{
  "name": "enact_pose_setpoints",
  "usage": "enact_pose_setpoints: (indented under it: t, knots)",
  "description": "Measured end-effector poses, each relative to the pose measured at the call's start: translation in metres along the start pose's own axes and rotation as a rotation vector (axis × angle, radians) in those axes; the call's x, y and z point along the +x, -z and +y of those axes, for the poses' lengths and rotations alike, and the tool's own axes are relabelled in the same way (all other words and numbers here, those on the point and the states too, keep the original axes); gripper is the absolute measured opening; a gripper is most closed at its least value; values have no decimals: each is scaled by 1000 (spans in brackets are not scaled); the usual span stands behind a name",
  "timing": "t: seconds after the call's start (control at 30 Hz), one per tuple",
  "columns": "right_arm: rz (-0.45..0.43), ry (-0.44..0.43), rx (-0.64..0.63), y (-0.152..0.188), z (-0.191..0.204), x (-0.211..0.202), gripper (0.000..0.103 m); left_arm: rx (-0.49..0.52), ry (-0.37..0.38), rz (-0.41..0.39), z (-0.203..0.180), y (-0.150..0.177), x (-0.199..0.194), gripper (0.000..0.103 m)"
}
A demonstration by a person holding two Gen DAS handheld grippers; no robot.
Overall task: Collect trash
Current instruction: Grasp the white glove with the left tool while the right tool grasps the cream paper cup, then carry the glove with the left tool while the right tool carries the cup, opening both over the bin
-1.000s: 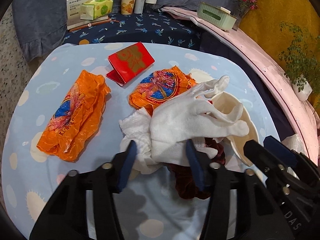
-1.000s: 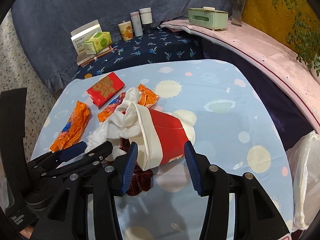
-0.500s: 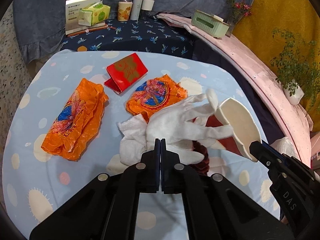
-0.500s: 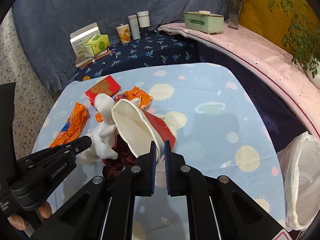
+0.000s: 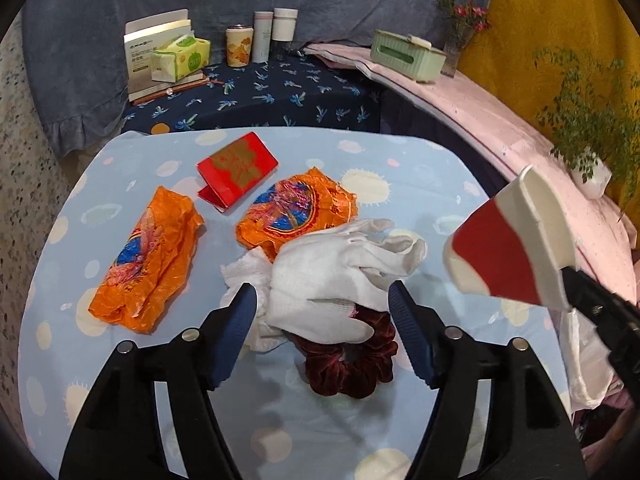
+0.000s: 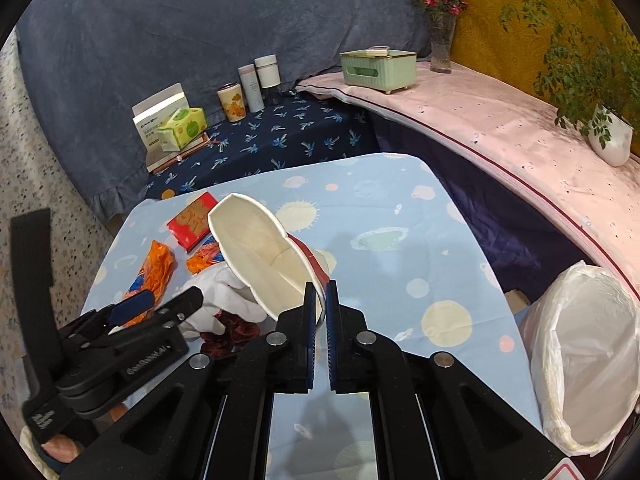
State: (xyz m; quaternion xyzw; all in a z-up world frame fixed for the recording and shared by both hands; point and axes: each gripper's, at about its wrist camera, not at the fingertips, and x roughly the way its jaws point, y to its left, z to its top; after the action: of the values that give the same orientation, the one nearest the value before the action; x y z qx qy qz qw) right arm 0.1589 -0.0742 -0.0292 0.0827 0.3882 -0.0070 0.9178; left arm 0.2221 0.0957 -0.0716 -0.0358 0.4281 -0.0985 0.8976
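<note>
Pinching: the right gripper [image 6: 319, 304] is squeezing the flattened wall of the red-and-white paper cup [image 6: 264, 258], its jaws pressed almost together on the rim.
Cup position: the paper cup is hanging clear of the table, mouth facing the right wrist camera; in the left wrist view it [image 5: 516, 244] is showing at the right edge, above the tablecloth.
Left gripper: the left gripper [image 5: 322, 316] is standing spread, its jaws having just been opening, with nothing pressed between the pads.
Beneath the left gripper: a white glove [image 5: 332, 272] is lying across a dark red scrunchie [image 5: 348, 364] and touching a crumpled white tissue [image 5: 248, 276].
Farther out: one orange wrapper [image 5: 296, 208] is lying just behind the glove, a second orange wrapper [image 5: 148, 264] is sitting apart to the left, and a red packet [image 5: 238, 168] is resting behind them.
Surface: all of this is lying on a table with a light blue patterned cloth [image 5: 400, 148].
Bin: a bin lined with a white bag [image 6: 588, 356] is standing just off the table's right side, mouth open.
Person: part of a hand [image 6: 60, 446] is showing under the left gripper's body.
</note>
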Motion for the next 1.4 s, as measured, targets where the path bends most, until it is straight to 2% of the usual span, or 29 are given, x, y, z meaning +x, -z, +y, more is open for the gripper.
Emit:
enact_pose_setpoints:
  t: [0.1,0.17,0.23,0.33,0.37,0.57,0.8,1.1,1.4]
  knots:
    - [-1,6,12,-1,-6,1,5,8,-7,16,-4,-3,13,64]
    - [0,10,16,-1,-8,3,5,9,-4,23,-5,-6,21,59]
    - [3,11,21,-2,-11,5,5,15,3,46,-7,-9,30,35]
    - [8,12,24,0,-13,7,5,16,9,68,-7,-9,39,12]
    - [9,11,25,0,-13,7,5,14,9,66,-7,-9,39,10]
    - [1,2,35,2,-16,2,5,3,25,36,-9,-7,20,7]
    - [-48,-9,50,-4,-25,-23,5,-2,73,-24,-28,-20,-25,7]
    - [-144,12,93,-14,-58,-73,5,49,129,-91,-82,-29,-71,7]
    - [-215,59,163,-11,-108,-116,5,155,198,-130,-159,-24,-102,7]
